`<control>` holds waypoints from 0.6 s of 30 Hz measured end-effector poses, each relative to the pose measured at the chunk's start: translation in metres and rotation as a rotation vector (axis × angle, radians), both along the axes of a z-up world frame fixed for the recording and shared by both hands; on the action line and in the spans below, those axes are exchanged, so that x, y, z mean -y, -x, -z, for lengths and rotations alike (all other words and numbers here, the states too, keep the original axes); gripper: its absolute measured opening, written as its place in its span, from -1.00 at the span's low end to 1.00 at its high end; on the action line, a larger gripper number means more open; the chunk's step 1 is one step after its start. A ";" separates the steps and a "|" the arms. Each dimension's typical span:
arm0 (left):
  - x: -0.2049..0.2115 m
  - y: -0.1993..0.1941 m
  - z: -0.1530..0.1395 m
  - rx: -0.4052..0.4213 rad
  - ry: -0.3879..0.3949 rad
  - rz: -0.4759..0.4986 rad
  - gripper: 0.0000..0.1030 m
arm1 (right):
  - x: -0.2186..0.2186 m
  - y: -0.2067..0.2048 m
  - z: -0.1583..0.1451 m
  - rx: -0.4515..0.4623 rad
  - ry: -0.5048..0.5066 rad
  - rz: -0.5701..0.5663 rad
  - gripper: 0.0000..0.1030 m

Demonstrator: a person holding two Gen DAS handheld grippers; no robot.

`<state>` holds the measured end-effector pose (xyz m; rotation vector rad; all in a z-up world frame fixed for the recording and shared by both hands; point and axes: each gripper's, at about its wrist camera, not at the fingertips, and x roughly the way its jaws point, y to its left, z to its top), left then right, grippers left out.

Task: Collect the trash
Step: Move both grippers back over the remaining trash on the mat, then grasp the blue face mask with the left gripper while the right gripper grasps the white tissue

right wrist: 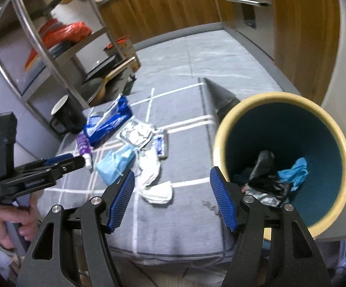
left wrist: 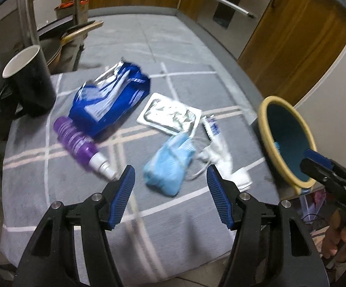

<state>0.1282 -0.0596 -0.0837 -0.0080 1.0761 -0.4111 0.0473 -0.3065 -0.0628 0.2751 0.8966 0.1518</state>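
Grey checked cloth covers the surface under both my tools. My left gripper hangs over it with its blue ribbed pads standing apart and nothing between them. Just ahead of its opening lies a crumpled light-blue face mask, with a white mask beside it toward the right pad. A purple spray bottle lies on its side ahead and to the left, its white nozzle near the tip of my left pad. Beyond that are a torn blue wrapper, a silver foil pack and a small blue-and-white sachet. Far left stands a black mug with a white inside.

My right gripper is likewise spread and empty. The white mask lies just ahead of its gap, and the light-blue mask is ahead of its left pad. To the right of its right pad sits the bin, cream-rimmed and teal inside, tilted toward me in this view; it holds a black crumpled piece and a blue scrap. From the right wrist view I see the left gripper off to the left, held in a hand, its tips near the spray bottle's nozzle.
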 end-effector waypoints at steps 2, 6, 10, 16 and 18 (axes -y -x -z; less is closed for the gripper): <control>0.000 0.000 0.006 -0.005 -0.018 0.007 0.20 | -0.008 -0.001 0.001 -0.005 0.008 -0.015 0.29; 0.009 -0.002 0.020 -0.020 -0.064 0.043 0.20 | -0.022 -0.001 0.007 -0.021 0.031 -0.054 0.29; 0.019 -0.008 0.037 -0.046 -0.093 0.064 0.19 | -0.028 0.001 0.017 -0.044 0.053 -0.077 0.29; 0.026 -0.013 0.055 -0.088 -0.124 0.090 -0.36 | -0.038 0.002 0.028 -0.072 0.077 -0.108 0.29; 0.028 -0.010 0.056 -0.089 -0.145 0.106 -0.59 | -0.043 0.001 0.031 -0.079 0.084 -0.119 0.29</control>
